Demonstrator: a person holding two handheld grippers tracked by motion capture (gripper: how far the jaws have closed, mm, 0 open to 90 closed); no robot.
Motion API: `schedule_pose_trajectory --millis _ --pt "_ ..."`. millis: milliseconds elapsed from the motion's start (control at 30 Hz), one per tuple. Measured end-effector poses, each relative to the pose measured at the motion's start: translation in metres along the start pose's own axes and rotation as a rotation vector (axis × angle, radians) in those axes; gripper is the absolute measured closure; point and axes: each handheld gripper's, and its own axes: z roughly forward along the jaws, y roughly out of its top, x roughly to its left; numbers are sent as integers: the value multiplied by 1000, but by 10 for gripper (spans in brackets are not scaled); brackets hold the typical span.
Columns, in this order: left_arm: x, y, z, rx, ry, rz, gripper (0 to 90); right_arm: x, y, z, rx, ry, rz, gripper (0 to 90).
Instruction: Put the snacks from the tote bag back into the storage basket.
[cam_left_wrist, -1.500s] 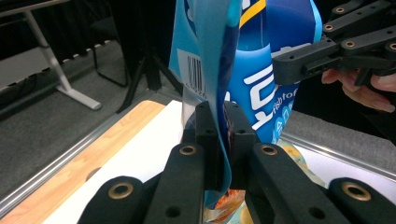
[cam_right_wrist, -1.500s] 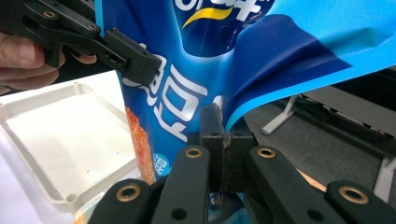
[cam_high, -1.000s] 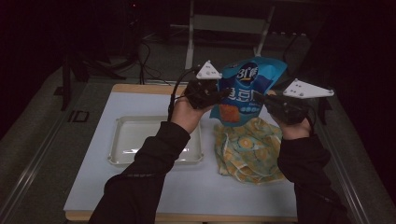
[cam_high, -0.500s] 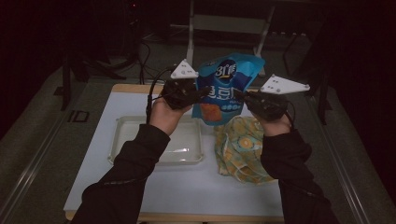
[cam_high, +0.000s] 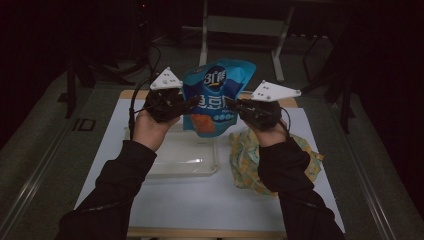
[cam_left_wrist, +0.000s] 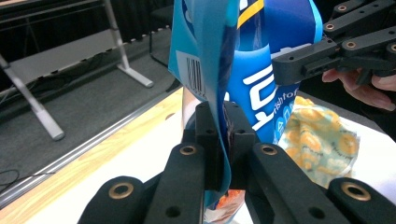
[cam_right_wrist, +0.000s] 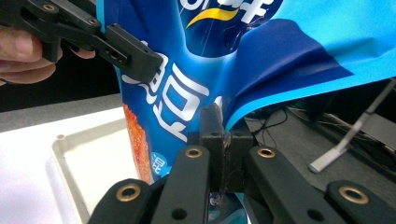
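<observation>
A blue snack bag (cam_high: 212, 95) with white lettering hangs upright in the air above the table, held from both sides. My left gripper (cam_high: 191, 102) is shut on its left edge, and in the left gripper view the jaws pinch the bag's (cam_left_wrist: 243, 70) side seam at my left gripper (cam_left_wrist: 223, 126). My right gripper (cam_high: 231, 104) is shut on the right edge; its own view shows my right gripper (cam_right_wrist: 223, 135) clamped on the bag's (cam_right_wrist: 187, 70) folded edge. The bag hovers over the far right part of a clear plastic tray (cam_high: 170, 167).
A crumpled yellow-patterned bag (cam_high: 245, 155) lies on the white table mat (cam_high: 200, 200) right of the tray, under my right forearm. The wooden table edge (cam_left_wrist: 93, 154) borders the mat. Metal stand legs (cam_high: 240, 30) and cables sit on the dark floor beyond.
Both grippers have carried the blue bag to the left, from above the yellow bag to above the tray's right end. Both grips stay the same.
</observation>
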Motion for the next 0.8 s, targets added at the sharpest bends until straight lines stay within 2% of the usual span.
schedule_pose_trajectory --millis 433,800 --pt "14 -31 -24 19 29 -37 881 27 -4 33 6 44 3 895" --pt "17 -57 -16 32 12 -64 881 35 -24 45 25 60 31 895"
